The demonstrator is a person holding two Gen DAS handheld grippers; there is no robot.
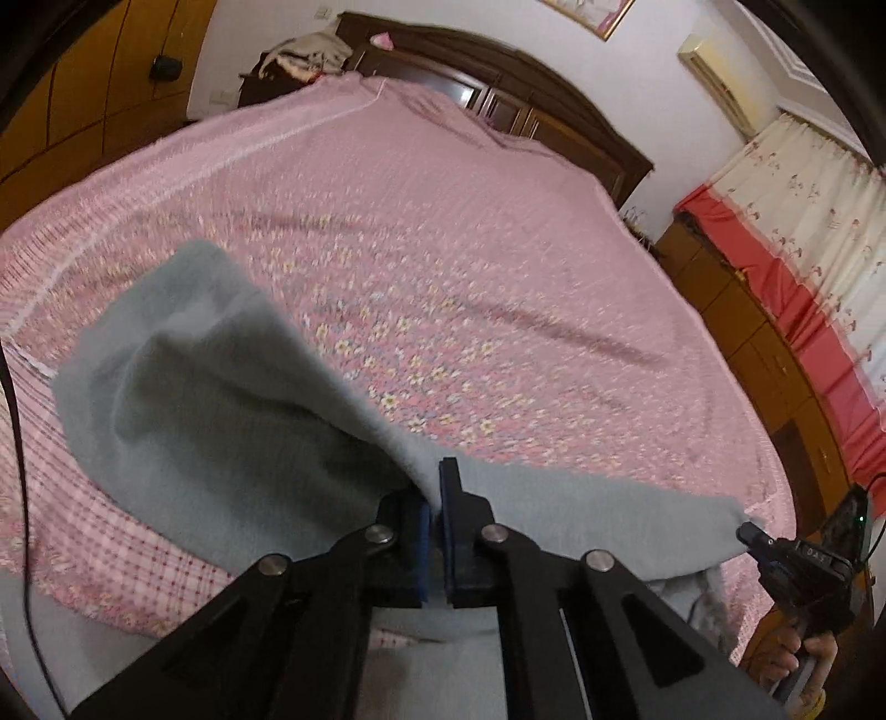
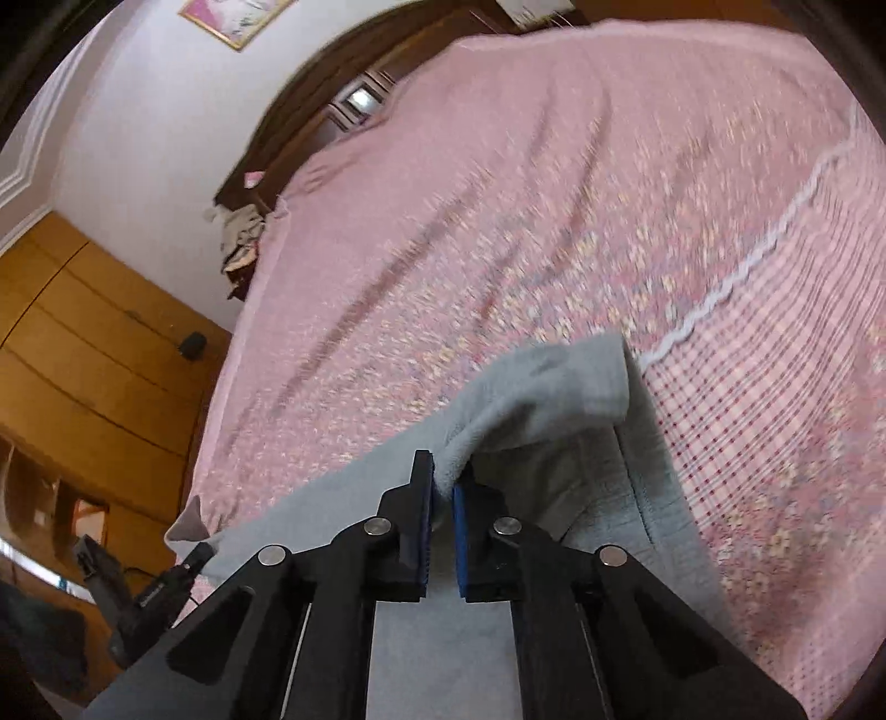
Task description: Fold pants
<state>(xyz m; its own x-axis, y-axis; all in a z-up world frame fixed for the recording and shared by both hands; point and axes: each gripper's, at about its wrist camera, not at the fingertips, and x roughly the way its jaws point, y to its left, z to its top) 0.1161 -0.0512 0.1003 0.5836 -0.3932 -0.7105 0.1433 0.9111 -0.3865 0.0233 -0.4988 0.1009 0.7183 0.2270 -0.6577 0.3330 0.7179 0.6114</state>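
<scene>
The grey fleece pants (image 1: 210, 399) lie over the near part of a pink flowered bed cover (image 1: 443, 232). My left gripper (image 1: 434, 498) is shut on an edge of the pants and lifts it, so the cloth hangs in a fold to the left. My right gripper (image 2: 443, 487) is shut on another edge of the pants (image 2: 542, 399), also lifted above the bed cover (image 2: 498, 194). In the left wrist view the right gripper (image 1: 747, 534) shows at the far right, at the cloth's other corner. In the right wrist view the left gripper (image 2: 202, 554) shows at lower left.
A dark wooden headboard (image 1: 498, 72) stands at the far end of the bed with a heap of clothes (image 1: 310, 52) beside it. Wooden wardrobes (image 2: 83, 343) line one side. A wooden cabinet under red cloth and curtains (image 1: 786, 232) lines the other.
</scene>
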